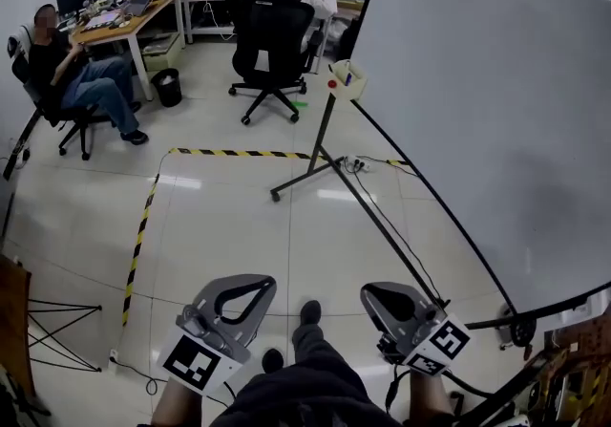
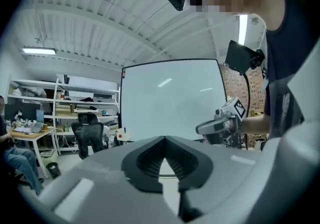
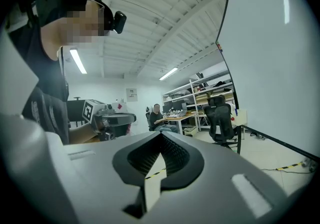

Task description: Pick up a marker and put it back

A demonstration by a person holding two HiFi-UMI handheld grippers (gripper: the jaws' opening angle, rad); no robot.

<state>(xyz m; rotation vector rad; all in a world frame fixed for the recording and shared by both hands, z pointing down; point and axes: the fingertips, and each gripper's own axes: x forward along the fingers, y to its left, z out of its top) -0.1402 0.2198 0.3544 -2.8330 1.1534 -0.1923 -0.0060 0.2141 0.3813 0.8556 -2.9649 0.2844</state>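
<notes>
- We cannot pick out a marker with any certainty. The likeliest spot is the small white holder with a red dot [image 1: 347,79] on the lower corner of the large white whiteboard [image 1: 496,110], well ahead of both grippers and slightly right of them. A bluish shape sits in it, too small to name.
- The left gripper [image 2: 165,139], grey with black ribbed pads, has its jaws closed tip to tip with nothing between them.
- The right gripper [image 3: 161,135], of the same build, is likewise closed and empty. The two are held level, side by side, low in front of our body.
- First risk, as we judge it: if we arrive at the holder with closed jaws, the tips would push the marker or tip the holder instead of straddling it. The jaws need to open before we get there.
- Second risk: the black metal stand leg [image 1: 307,170] and the thin black cables [image 1: 387,220] lie on the pale glossy floor between the grippers and the holder. A careless step could catch a foot there and jolt the board.
- Third risk: the holder sits right at the board's edge, so a wide approach may scrape a gripper along the whiteboard.
- The black office chair [image 1: 272,38] and the seated person [image 1: 81,76] are far ahead to the left, and we think they are unlikely to interfere.
</notes>
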